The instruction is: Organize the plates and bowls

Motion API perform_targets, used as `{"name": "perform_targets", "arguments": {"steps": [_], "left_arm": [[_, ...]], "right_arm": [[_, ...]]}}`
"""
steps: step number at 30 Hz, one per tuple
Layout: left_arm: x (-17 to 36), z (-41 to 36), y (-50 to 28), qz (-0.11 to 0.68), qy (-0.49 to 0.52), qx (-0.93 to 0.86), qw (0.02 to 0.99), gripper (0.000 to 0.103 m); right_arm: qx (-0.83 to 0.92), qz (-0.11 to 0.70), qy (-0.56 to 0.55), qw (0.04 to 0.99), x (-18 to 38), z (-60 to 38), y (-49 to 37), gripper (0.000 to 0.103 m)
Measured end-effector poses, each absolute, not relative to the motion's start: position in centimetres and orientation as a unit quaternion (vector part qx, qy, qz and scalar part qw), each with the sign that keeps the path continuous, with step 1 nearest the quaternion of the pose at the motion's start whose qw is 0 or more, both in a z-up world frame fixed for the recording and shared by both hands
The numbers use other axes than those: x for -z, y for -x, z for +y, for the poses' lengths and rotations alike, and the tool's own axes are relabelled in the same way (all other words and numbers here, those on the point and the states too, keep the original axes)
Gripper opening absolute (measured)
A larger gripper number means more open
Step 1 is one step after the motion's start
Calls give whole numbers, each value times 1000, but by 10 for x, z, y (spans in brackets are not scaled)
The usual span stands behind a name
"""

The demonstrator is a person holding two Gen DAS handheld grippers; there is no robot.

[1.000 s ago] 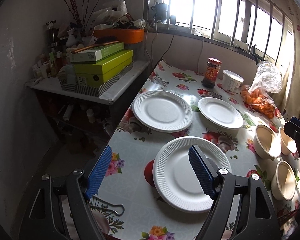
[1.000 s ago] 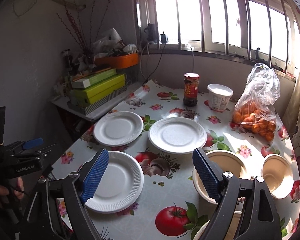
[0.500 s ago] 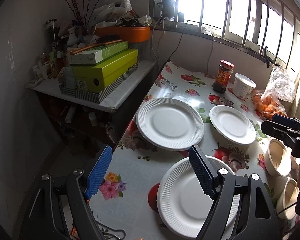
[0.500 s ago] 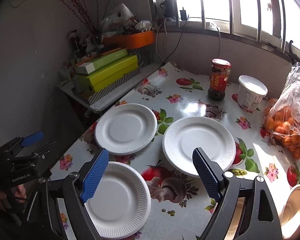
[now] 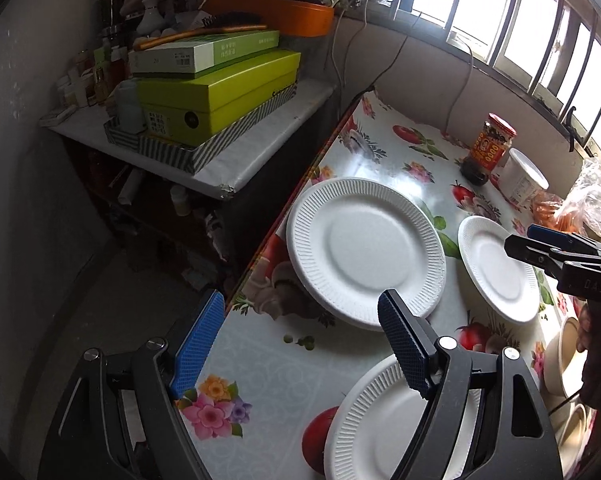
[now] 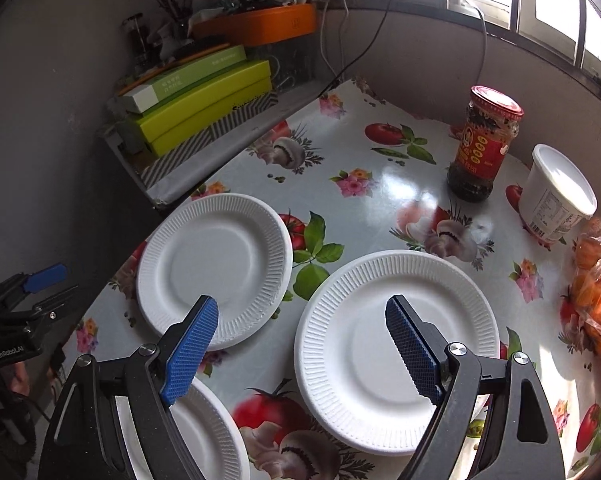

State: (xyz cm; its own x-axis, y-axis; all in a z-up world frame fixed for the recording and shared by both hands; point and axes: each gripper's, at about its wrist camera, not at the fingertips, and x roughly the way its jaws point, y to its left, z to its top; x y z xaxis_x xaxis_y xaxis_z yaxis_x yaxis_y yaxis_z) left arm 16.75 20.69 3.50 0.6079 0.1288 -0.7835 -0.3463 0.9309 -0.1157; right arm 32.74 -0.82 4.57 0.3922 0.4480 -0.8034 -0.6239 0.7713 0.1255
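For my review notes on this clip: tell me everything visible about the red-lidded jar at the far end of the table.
The red-lidded glass jar stands upright and closed on the floral oilcloth table, near the far wall. A red label with yellow markings wraps its body, and dark contents show through the glass below the label. It stands beside the white plastic tub, apart from it, and beyond the white paper plates. Nothing touches it except the table.

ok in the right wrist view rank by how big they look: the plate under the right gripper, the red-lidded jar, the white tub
1. Plate, clearly the largest, though it is also nearest the camera.
2. and 3. Red-lidded jar and white tub look alike in size; I would not rank them.
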Motion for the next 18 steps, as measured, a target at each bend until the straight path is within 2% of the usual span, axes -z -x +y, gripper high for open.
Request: {"name": "perform_targets", "arguments": {"steps": [2,8,10,12,18], "left_arm": [[-31,211,-172,429,131,-134,884,80],[-15,220,-183,442,188,-128,868,79],[-12,221,-186,444,200,-119,865,65],[-6,224,-192,451,209,-117,860,60],[7,233,-202,459,230,-123,849,55]], "right_arm": [[-327,453,102,823,-39,-3,-336,86],[-352,486,73,797,-19,12,-357,65],[-356,492,79,791,-15,18,-360,63],[-362,494,85,786,-12,24,-364,61],[-361,506,79,779,-5,36,-382,58]]}}
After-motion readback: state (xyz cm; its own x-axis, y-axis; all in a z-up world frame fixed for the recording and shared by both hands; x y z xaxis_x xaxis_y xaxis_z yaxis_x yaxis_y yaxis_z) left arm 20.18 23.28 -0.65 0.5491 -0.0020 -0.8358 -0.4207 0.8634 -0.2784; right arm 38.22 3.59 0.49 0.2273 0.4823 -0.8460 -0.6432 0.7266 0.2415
